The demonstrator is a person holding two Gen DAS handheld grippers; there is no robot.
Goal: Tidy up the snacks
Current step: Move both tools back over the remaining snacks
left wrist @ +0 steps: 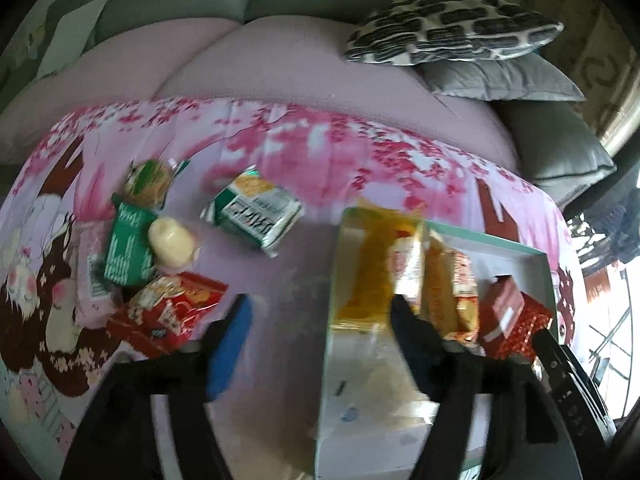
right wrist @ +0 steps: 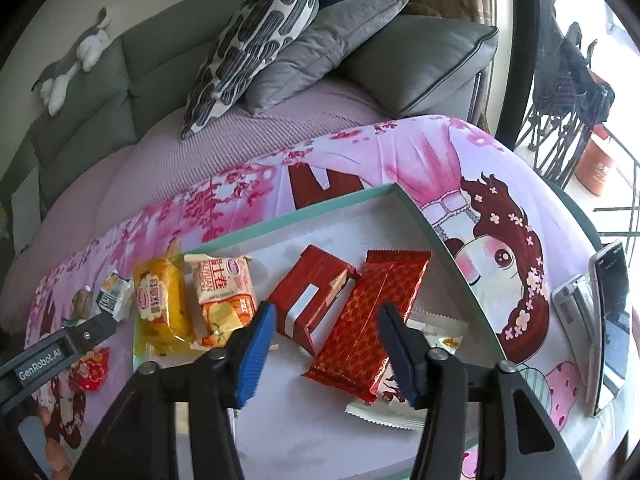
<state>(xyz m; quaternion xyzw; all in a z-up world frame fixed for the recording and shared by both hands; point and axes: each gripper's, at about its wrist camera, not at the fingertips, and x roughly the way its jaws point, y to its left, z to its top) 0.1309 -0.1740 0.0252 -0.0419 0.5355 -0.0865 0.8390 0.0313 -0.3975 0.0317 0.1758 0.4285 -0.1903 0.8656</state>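
Loose snacks [left wrist: 256,216] left of the tray [left wrist: 500,246], nearer the left gripper [left wrist: 320,344].
Both grippers open, empty; right gripper [right wrist: 328,344] over the tray's red packet [right wrist: 368,320], long axis pointing away.

Snack packets [right wrist: 352,320] lie in the tray [right wrist: 320,210]; others [left wrist: 132,256] outside, left.

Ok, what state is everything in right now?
Left gripper: open, holding nothing.
Right gripper: open, over the red packet.
Tray: holds yellow packet, orange packet, red box.
Green packets: on the cloth, outside the tray.
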